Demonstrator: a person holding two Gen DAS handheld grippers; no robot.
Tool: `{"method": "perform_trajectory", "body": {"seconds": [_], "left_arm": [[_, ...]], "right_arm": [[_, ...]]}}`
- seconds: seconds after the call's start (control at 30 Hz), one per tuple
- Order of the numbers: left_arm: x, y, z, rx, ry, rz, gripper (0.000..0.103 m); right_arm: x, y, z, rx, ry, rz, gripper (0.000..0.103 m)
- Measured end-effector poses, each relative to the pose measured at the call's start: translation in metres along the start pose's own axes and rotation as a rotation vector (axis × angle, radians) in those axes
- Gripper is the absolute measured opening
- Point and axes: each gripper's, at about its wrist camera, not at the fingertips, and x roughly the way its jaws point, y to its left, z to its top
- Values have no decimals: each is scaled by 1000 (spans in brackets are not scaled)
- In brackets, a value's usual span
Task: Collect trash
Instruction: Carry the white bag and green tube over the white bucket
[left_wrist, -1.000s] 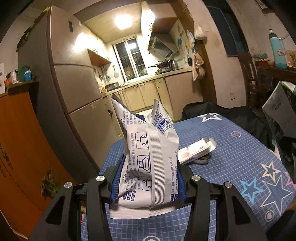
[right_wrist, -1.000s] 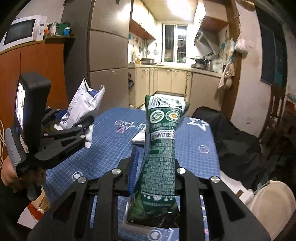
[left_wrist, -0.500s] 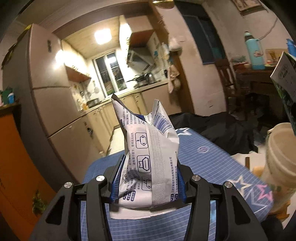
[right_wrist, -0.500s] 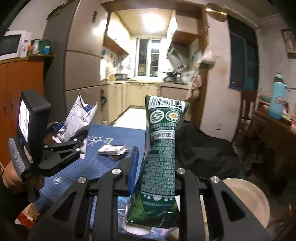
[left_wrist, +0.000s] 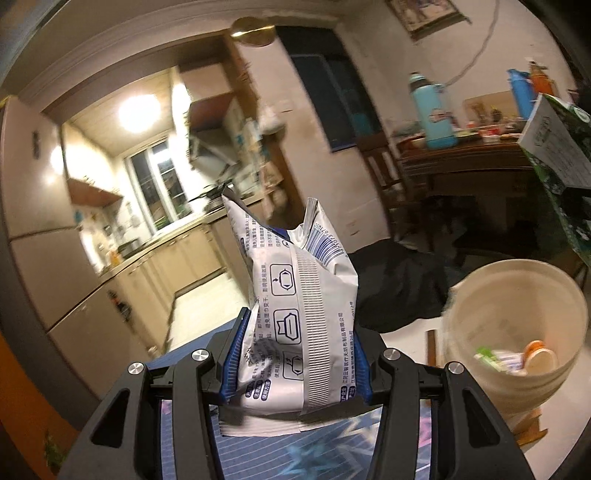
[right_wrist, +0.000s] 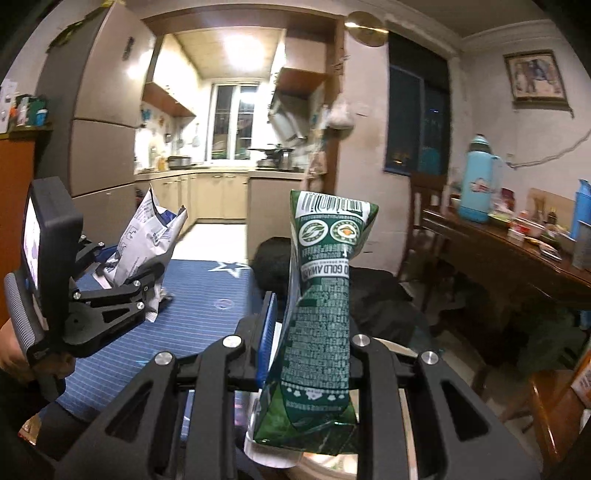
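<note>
My left gripper (left_wrist: 295, 354) is shut on a crumpled white wrapper (left_wrist: 295, 302) with blue print, held upright above the blue star tablecloth (left_wrist: 295, 454). It also shows in the right wrist view (right_wrist: 147, 236), with the left gripper (right_wrist: 147, 284) at the left. My right gripper (right_wrist: 310, 354) is shut on a squeezed green carton (right_wrist: 321, 314), held upright. The carton's edge shows at the far right of the left wrist view (left_wrist: 557, 155). A cream bucket (left_wrist: 517, 332) with some trash inside stands to the right of the left gripper, beyond the table edge.
A dark cloth heap (right_wrist: 369, 291) lies on the floor past the table. A wooden side table (right_wrist: 517, 254) with a blue thermos (right_wrist: 478, 181) stands at the right. A fridge (right_wrist: 99, 110) and kitchen lie behind. The bucket's rim (right_wrist: 317, 469) shows under the right gripper.
Both grippers have swung right with their trash, away from the table's middle. The cream bucket has come into the left wrist view and now lies below the right gripper.
</note>
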Motion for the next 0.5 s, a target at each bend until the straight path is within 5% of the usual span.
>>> {"method": "perform_trajectory", "body": {"seconds": [0.5], "left_arm": [[6, -112, 28, 98, -67, -219, 50]], "right_arm": [[-18, -69, -25, 67, 21, -163, 21]]}}
